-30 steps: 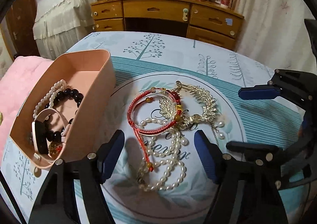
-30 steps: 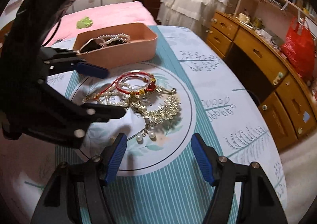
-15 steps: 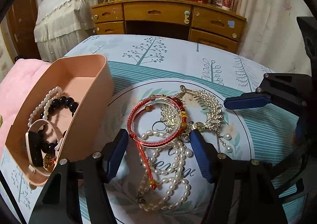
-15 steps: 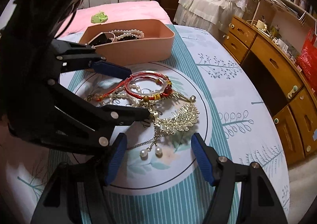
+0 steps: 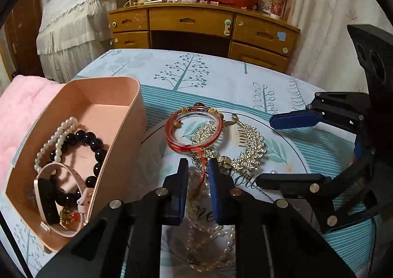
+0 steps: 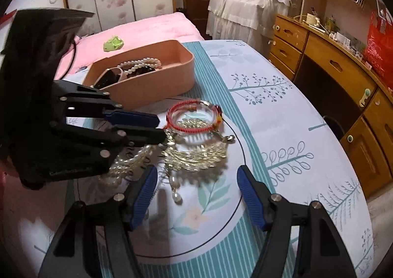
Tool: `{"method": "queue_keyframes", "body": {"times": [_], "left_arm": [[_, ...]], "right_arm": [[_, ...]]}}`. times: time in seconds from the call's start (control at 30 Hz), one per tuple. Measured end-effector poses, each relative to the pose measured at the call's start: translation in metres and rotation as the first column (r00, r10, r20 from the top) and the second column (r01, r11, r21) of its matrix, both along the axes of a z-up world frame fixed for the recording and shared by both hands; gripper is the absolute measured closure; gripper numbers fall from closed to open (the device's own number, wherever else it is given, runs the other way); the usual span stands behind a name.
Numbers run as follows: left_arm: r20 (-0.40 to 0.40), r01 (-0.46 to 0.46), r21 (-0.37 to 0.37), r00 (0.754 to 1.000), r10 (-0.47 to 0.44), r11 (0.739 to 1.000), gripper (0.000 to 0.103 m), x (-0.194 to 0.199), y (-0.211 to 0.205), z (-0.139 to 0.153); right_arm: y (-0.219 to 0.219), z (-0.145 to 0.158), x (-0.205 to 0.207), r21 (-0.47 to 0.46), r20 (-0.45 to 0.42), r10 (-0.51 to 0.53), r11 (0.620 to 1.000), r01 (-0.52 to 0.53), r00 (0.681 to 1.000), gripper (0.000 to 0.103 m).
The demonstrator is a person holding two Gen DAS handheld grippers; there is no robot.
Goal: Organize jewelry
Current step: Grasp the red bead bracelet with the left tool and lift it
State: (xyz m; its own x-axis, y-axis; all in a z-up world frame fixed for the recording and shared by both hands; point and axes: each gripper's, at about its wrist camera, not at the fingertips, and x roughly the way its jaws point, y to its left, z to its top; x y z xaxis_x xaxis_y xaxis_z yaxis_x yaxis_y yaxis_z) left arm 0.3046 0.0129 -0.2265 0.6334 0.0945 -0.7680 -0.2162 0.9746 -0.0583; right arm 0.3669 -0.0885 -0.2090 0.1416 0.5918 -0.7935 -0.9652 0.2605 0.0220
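Glittery gold-metal hair comb [image 5: 248, 145], glossy pearl strand [image 5: 208, 236], matt plastic box [image 5: 122, 130].

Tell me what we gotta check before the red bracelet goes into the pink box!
1. Red bracelet cord runs between the left claw fingers: ok.
2. Left claw squeezes the cord tightly: cannot tell, a thin gap shows.
3. Bracelet free of the gold hair comb: cannot tell, it lies overlapping the comb.
4. Pink box has room: ok, its far end is bare.
5. Right claw open and holding nothing: ok.
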Motion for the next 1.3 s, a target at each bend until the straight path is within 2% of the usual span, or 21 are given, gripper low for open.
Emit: {"method": "queue_keyframes", "body": {"times": [0.07, 0.1, 0.17, 0.23, 0.37, 0.47, 0.57, 0.63, 0.67, 0.83, 0.97, 1.0, 1.07, 1.3], "left_arm": [[-0.011, -0.003, 0.026, 1.000, 0.004, 1.000, 0.081, 0.001, -0.001, 0.001], [-0.018, 0.004, 0.041, 1.000, -0.004, 0.999, 0.074, 0.002, -0.001, 0.002], [-0.028, 0.033, 0.064, 0.999, -0.031, 0.997, 0.071, 0.004, -0.004, 0.004], [-0.028, 0.063, 0.101, 0.998, -0.061, 0.993, 0.060, 0.004, -0.008, 0.011], [-0.038, 0.124, 0.126, 0.992, -0.120, 0.984, 0.053, 0.003, -0.010, 0.029], [-0.044, 0.159, 0.079, 0.987, -0.156, 0.984, 0.053, 0.010, -0.005, 0.036], [-0.079, 0.182, 0.085, 0.981, -0.175, 0.980, 0.054, 0.025, -0.003, 0.032], [-0.105, 0.200, 0.092, 0.976, -0.190, 0.975, 0.072, 0.035, -0.003, 0.029], [-0.112, 0.204, 0.081, 0.975, -0.194, 0.976, 0.074, 0.037, -0.003, 0.028], [-0.167, 0.220, 0.007, 0.962, -0.215, 0.976, 0.076, 0.056, 0.003, 0.019], [-0.211, 0.251, -0.053, 0.943, -0.257, 0.966, 0.081, 0.067, 0.004, 0.011], [-0.213, 0.246, -0.055, 0.944, -0.252, 0.968, 0.085, 0.068, 0.005, 0.009], [-0.209, 0.259, -0.055, 0.941, -0.265, 0.964, 0.086, 0.069, 0.006, 0.010], [-0.208, 0.290, -0.090, 0.930, -0.303, 0.953, 0.087, 0.066, 0.010, 0.011]], "right_arm": [[0.004, 0.000, 0.000, -0.010, 0.007, -0.002, 1.000, 0.002, 1.000, 0.035], [0.006, 0.000, -0.001, -0.014, 0.015, -0.003, 1.000, 0.003, 1.000, 0.035], [0.008, 0.001, -0.004, -0.013, 0.035, 0.004, 1.000, -0.003, 0.999, 0.035], [0.009, 0.003, -0.007, -0.006, 0.046, 0.012, 1.000, -0.012, 0.999, 0.035], [0.013, 0.003, -0.014, -0.014, 0.084, 0.020, 1.000, -0.019, 0.996, 0.035], [0.017, 0.000, -0.015, -0.036, 0.105, 0.018, 0.999, -0.014, 0.994, 0.035], [0.019, 0.000, -0.016, -0.037, 0.121, 0.001, 0.999, 0.003, 0.993, 0.035], [0.019, 0.000, -0.016, -0.025, 0.114, -0.001, 1.000, 0.004, 0.993, 0.035], [0.020, 0.000, -0.015, -0.022, 0.112, -0.004, 1.000, 0.007, 0.994, 0.035], [0.025, -0.005, -0.013, -0.038, 0.108, -0.027, 0.999, 0.032, 0.994, 0.035], [0.026, -0.007, -0.005, -0.025, 0.058, -0.061, 0.998, 0.063, 0.996, 0.036], [0.026, -0.008, -0.003, -0.021, 0.035, -0.071, 0.997, 0.071, 0.997, 0.037], [0.027, -0.007, -0.001, -0.013, 0.018, -0.083, 0.996, 0.083, 0.996, 0.043], [0.030, -0.007, -0.006, -0.014, -0.010, -0.155, 0.988, 0.154, 0.988, 0.043]]}}
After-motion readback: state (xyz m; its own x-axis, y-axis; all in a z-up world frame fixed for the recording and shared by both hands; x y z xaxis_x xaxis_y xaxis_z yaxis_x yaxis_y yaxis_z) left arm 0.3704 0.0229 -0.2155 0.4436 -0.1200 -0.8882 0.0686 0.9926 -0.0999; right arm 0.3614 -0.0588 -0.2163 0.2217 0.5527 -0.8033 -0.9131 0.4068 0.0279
